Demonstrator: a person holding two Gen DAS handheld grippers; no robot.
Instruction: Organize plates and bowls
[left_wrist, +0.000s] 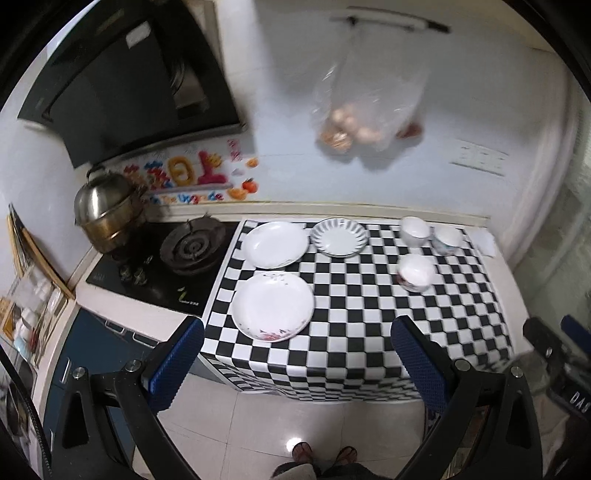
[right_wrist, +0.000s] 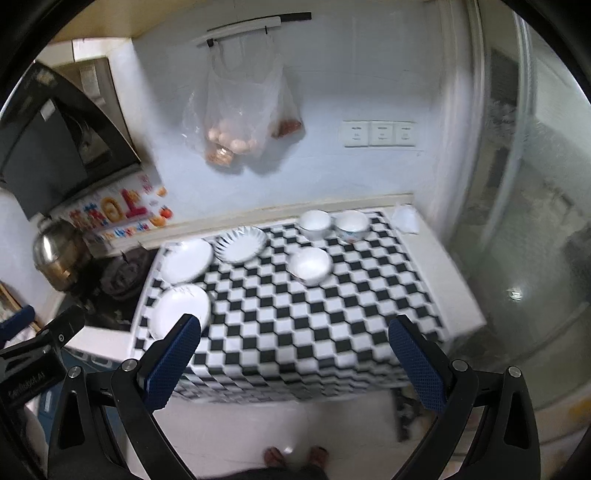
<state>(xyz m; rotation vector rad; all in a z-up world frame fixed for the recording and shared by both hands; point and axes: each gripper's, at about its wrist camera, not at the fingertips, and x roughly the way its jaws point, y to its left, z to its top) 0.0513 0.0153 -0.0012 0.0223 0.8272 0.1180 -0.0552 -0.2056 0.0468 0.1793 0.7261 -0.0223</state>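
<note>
Both the left hand-held gripper (left_wrist: 295, 354) and the right hand-held gripper (right_wrist: 293, 350) hang spread wide and empty above the near edge of the checkered desk (left_wrist: 369, 332). Three plates (left_wrist: 272, 311) lie at the desk's left and three bowls (left_wrist: 415, 273) stand at its right, all apart. Only the left wrist view shows the gas burner (left_wrist: 194, 245) clearly; only the right wrist view shows the wall sockets (right_wrist: 380, 133) sharply. The wall sticker (left_wrist: 184, 173) lettering is too blurred to read.
</note>
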